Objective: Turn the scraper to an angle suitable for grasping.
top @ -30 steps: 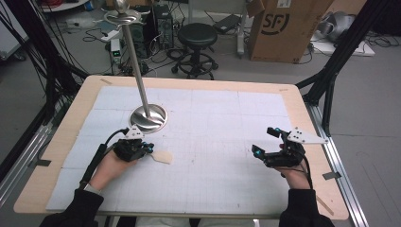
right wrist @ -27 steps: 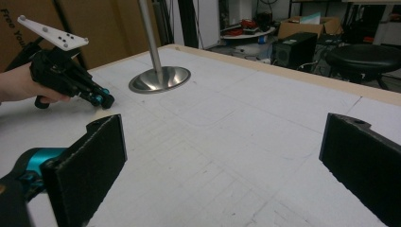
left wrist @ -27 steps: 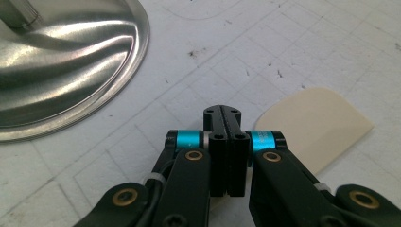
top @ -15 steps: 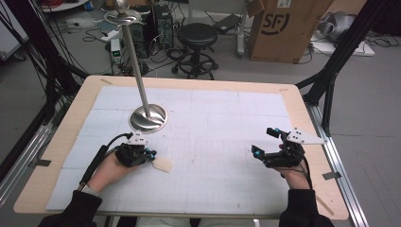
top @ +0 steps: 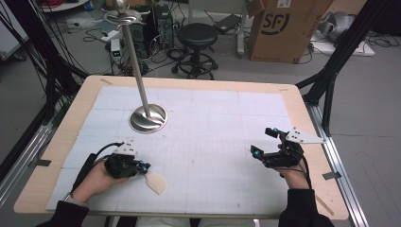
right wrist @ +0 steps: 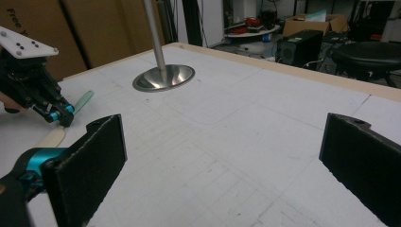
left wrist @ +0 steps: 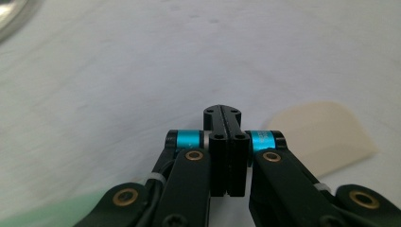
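Left claw (top: 142,167) was pressed together and empty, hovering just beside the beige spatula (top: 155,183) lying flat on the table (top: 227,118), probably to nudge it, while right claw (top: 265,147) waited well apart with its jaws spread wide.

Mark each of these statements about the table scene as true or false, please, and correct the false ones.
1. The left gripper has its jaws shut. True.
2. The right gripper holds the beige spatula. False: its jaws stand wide open with nothing between them.
3. The beige spatula lies flat on the white mat, beside the tip of the left gripper. True.
4. The metal stand lies tipped over on the mat. False: it stands upright on its round base, the pole rising from it.
5. The black stool stands on the table. False: it stands on the floor beyond the table's far edge.
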Motion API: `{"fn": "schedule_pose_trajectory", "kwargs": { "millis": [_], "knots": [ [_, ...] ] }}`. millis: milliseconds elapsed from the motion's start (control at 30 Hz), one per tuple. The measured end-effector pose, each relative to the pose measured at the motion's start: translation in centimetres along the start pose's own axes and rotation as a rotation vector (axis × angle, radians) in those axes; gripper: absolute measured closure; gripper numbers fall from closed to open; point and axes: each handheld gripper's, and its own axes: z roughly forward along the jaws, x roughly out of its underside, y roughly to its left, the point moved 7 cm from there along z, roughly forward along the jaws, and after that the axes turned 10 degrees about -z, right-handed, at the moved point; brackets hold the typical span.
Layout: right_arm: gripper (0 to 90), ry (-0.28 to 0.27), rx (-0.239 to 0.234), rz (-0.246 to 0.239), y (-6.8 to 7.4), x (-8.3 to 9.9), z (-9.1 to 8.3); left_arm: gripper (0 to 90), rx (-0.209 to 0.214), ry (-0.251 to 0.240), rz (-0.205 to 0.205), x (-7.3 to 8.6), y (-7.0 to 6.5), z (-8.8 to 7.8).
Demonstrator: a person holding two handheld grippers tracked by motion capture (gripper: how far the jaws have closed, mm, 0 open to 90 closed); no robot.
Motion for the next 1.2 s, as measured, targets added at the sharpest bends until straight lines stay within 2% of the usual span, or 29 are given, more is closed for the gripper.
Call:
{"fn": "schedule_pose_trajectory", "kwargs": {
  "millis": [33, 200, 367, 500, 600, 800, 900, 1067, 1200],
  "knots": [
    [0.2, 0.0, 0.0, 0.0, 0.0, 0.0, 0.0, 89.7, -0.028, -0.01, -0.013, -0.1, 0.6, -0.5],
    [0.2, 0.0, -0.002, 0.005, 0.0, 0.0, 0.1, 89.7, -0.087, -0.05, -0.065, 0.4, 3.5, -3.2],
    [0.2, 0.003, -0.002, -0.004, 0.0, 0.1, 0.2, 89.7, -0.12, -0.036, -0.111, 1.6, 5.6, -4.2],
    [0.2, 0.005, -0.001, -0.005, 0.0, 0.1, 0.1, 89.7, -0.124, -0.007, -0.133, 2.4, 6.6, -4.3],
    [0.2, 0.004, 0.001, -0.001, 0.0, 0.1, 0.0, 89.7, -0.117, -0.015, -0.136, 2.4, 6.7, -4.2],
    [0.2, 0.014, -0.001, -0.002, 0.0, 0.2, 0.1, 89.7, -0.162, -0.046, -0.133, 1.2, 6.3, -2.8],
    [0.2, 0.016, 0.0, -0.004, 0.2, 0.2, 0.1, 89.7, -0.187, -0.062, -0.154, 0.4, 6.1, -2.0],
    [0.2, 0.012, 0.005, -0.005, 0.1, 0.2, -0.1, 89.7, -0.186, -0.086, -0.137, -0.8, 5.4, -0.5],
    [0.2, 0.014, 0.009, -0.004, 0.0, 0.3, -0.2, 89.7, -0.167, -0.081, -0.095, -1.8, 4.1, 0.9]
  ]
}}
